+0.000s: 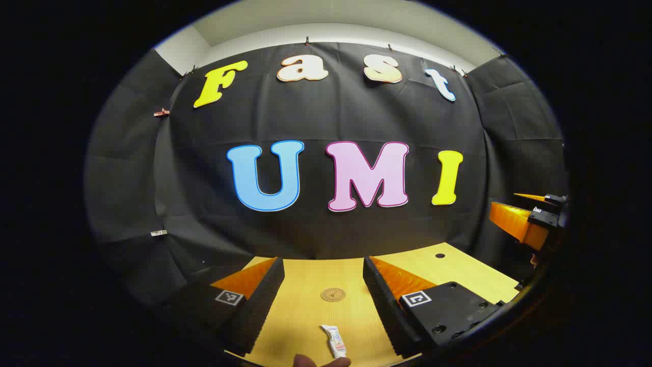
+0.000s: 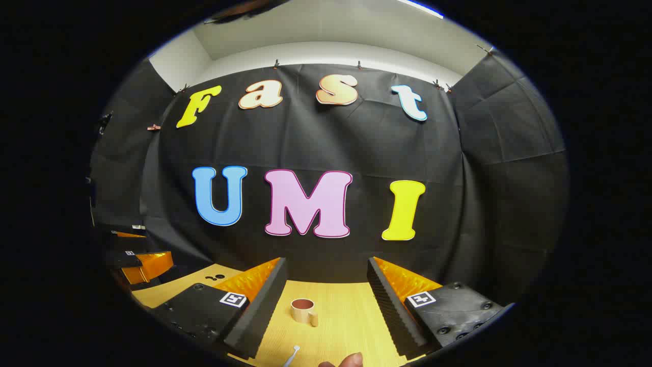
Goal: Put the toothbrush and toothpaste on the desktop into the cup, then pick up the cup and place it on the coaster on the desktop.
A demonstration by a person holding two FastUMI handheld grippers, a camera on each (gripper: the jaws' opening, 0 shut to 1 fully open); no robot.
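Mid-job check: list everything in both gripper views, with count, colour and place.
toothpaste tube: one, white, lying on the desktop between the left gripper's fingers, near the bottom of the left gripper view.
coaster: one, round, brown, flat on the desktop beyond the tube.
cup: one, tan with a handle, upright on the desktop ahead of the right gripper.
toothbrush: one, white, lying on the desktop nearer than the cup, partly cut off.
desktop: one, light wood.
left gripper: open, above the desktop.
right gripper: open, above the desktop.
fingertip: one, at the bottom edge.
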